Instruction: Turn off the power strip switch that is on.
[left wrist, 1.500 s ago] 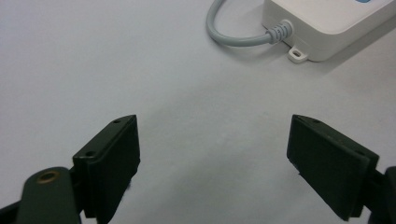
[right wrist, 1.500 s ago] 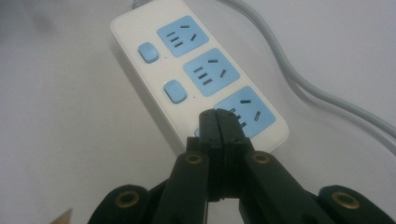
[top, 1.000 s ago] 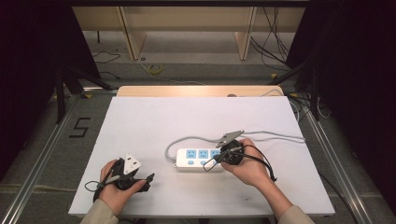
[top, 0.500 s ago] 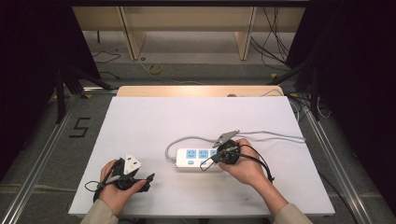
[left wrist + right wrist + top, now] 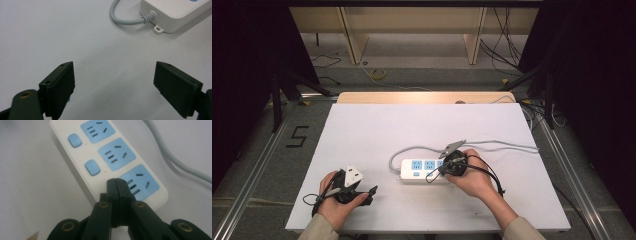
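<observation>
The right gripper (image 5: 116, 181) has its jaws pressed fully together with nothing between them, and the closed tip sits on the white power strip (image 5: 75, 165), at the place where the third switch button should be, beside the nearest blue socket (image 5: 140, 182). My judgement is that the step in hand is pushing this switch with the closed tip, like with one finger. The button itself is hidden under the jaws, so I cannot tell if it is already pressed or only touched.

The next move, I think, calls for a short straight push down on the button and then lifting away, without dragging the strip sideways, since the strip lies loose on the table (image 5: 377, 130).

The left gripper (image 5: 371, 192) rests on the table well apart to the left of the strip, jaws wide open and empty; in the left gripper view the strip's cord end (image 5: 147, 17) lies ahead of it, towards the right.

The power strip is white and oblong, with three blue sockets in a row and small rounded blue switch buttons (image 5: 92, 167) beside them. A grey cord (image 5: 507, 145) leaves its far end, loops, and runs off behind the right gripper.
</observation>
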{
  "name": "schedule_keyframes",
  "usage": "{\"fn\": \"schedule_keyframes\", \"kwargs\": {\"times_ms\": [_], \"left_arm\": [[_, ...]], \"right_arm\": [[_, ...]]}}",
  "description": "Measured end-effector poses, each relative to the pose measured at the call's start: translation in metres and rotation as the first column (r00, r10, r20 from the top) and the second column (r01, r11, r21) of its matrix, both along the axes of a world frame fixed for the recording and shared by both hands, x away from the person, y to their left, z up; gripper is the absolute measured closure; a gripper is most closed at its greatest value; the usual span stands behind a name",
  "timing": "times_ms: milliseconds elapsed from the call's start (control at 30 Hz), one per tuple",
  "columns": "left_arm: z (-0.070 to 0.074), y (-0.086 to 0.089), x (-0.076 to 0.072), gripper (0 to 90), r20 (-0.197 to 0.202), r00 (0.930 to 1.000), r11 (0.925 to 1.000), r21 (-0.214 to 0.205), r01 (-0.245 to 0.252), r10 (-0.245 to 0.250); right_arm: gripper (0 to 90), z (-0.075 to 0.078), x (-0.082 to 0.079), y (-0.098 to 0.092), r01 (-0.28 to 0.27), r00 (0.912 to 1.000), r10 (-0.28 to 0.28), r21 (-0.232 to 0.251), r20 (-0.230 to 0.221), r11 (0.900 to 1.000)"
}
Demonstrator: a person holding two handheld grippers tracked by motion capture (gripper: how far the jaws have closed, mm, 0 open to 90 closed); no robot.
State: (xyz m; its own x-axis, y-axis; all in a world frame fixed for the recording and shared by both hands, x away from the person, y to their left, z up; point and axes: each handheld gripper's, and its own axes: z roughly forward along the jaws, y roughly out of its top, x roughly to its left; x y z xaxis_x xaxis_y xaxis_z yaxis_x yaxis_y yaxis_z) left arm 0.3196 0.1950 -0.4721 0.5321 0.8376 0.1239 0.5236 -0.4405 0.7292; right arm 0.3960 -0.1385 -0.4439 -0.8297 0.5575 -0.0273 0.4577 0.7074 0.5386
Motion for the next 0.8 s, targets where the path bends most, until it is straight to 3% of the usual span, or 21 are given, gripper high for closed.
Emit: {"fn": "schedule_keyframes", "kwargs": {"times_ms": [800], "left_arm": [[-0.0005,-0.0005,0.0,17.0,-0.003,1.0,1.0,0.003,0.001,-0.001]], "right_arm": [[90.0,-0.0025,-0.0005,0.0,0.013,0.9999,-0.013,0.007,0.009,0.9999]]}}
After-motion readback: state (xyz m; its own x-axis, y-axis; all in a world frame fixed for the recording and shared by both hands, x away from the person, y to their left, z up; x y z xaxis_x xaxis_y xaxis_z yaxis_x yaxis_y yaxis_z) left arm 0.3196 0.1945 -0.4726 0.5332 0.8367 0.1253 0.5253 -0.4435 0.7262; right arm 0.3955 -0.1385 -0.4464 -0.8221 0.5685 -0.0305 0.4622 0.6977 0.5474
